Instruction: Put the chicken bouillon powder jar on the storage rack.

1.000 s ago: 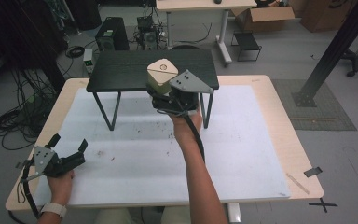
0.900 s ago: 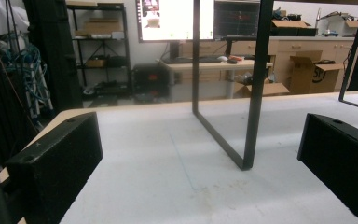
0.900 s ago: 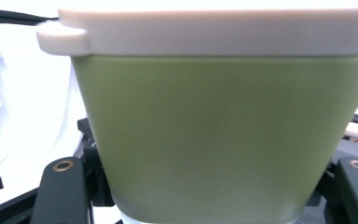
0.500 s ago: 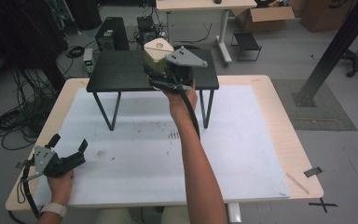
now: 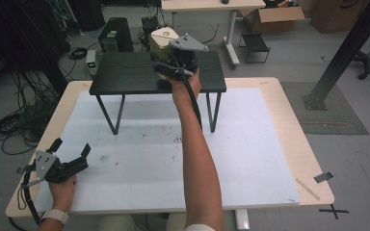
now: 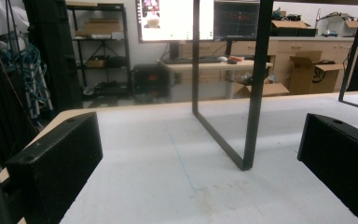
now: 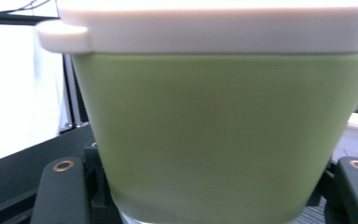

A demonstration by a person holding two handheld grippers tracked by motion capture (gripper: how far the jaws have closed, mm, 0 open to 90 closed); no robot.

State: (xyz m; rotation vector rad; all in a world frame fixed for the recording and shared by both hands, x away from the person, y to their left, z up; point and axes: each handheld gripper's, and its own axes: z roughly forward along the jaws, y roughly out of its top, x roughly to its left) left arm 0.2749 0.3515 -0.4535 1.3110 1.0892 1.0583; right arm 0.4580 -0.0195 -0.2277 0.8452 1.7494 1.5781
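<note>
A pale green container [image 5: 160, 44] with a white lid [image 5: 164, 33] sits between the jaws of my right gripper [image 5: 166, 58], which is shut on it. It is over the far middle of a black low stand [image 5: 125, 72]; whether its base touches the top I cannot tell. In the right gripper view the green container [image 7: 219, 126] looms close, with a black finger [image 7: 58, 186] on each side and my right gripper [image 7: 209, 186] around its lower part. My left gripper [image 5: 70, 147] rests open on the white mat near the front left corner. The left gripper [image 6: 200, 172] holds nothing and faces a stand leg [image 6: 256, 93].
A white mat [image 5: 250, 144] covers most of the wooden table [image 5: 294, 120]. The stand's thin legs [image 5: 118, 113] straddle the mat's far part. A strip of tape [image 5: 323, 177] lies at the front right corner. Cables, a computer tower and cardboard boxes stand on the floor beyond.
My right gripper has carried the green container away from me and higher, from the stand's near edge to over its far middle. The left gripper has stayed put.
</note>
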